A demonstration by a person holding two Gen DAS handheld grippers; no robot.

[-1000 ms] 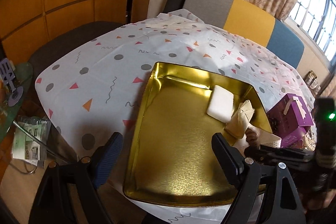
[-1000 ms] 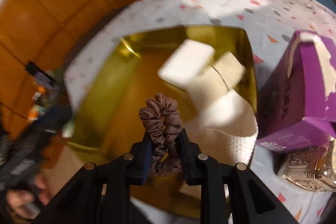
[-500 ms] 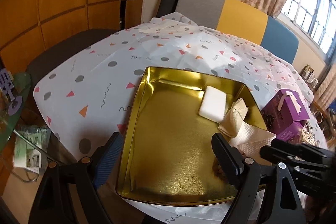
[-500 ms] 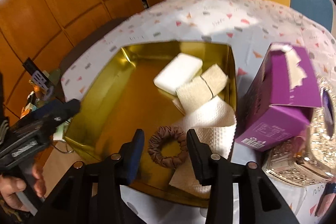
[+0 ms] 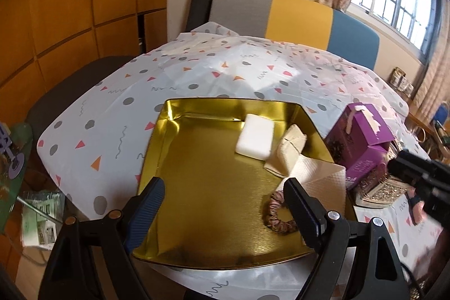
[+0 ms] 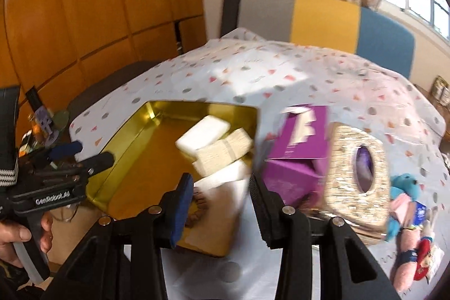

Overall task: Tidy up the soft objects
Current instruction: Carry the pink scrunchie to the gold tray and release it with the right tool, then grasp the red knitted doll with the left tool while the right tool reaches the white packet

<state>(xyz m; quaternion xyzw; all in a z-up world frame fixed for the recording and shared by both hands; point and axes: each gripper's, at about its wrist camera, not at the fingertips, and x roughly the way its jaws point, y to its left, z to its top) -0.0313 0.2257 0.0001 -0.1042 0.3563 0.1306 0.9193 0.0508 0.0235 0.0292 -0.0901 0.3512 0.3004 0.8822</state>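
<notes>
Now both tools gape with nothing held: the left tool hovers over the gold tray, the right tool beside it. A brown scrunchie lies in the tray's near right corner, probably light, limp and best pinched across its ring. "GenRobot.AI" marks the left handle.

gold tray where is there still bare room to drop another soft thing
The gold metal tray is bare across its left half and near edge. Its right side is crowded: white foam block, beige folded cloth, white paper towel, brown fabric scrunchie.
</notes>
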